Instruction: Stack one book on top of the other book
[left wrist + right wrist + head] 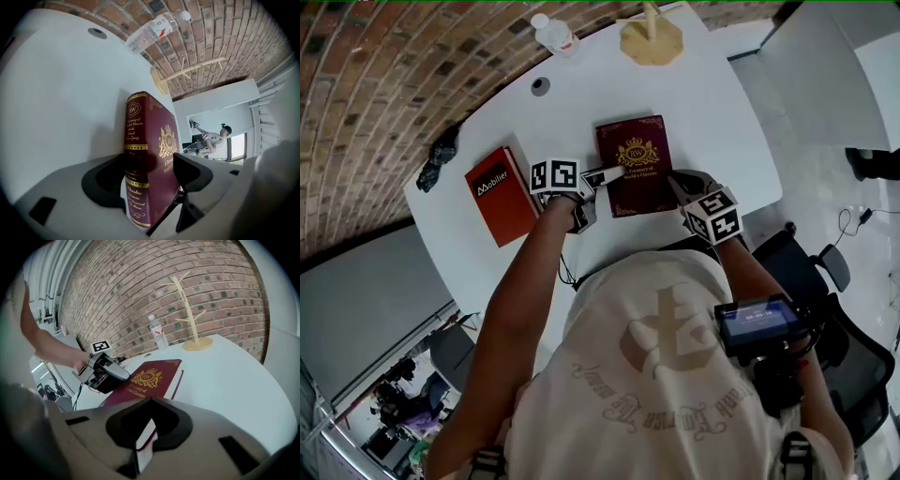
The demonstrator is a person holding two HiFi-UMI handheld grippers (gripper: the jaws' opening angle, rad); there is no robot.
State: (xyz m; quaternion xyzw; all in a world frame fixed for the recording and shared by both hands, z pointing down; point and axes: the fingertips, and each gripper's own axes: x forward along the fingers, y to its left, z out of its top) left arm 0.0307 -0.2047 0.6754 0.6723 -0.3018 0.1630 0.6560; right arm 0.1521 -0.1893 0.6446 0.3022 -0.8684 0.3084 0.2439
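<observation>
Nothing stacked yet: maroon book (633, 164) lies flat on the bench (694, 103), near the orange book (500, 195) but apart from it. Left claw (602, 176) gapes wide astride its spine, on the side facing the orange book. Right claw (678, 186) is pinched on a corner away from the orange book.

We take this for an office or studio workroom. A white, round-cornered desk (694, 103) stands against a bare brick wall (375, 84). A black office chair (825, 272) sits on a pale, glossy floor (811, 187), where a cable (853, 220) trails. A water bottle (555, 36) and a branched wooden stand (652, 37) rest at the desk's far edge. In the left gripper view we make out another person (211, 136) across the room, near a bright window (240, 146). Dark gear (403, 394) crowds one corner, too small for us to name.
</observation>
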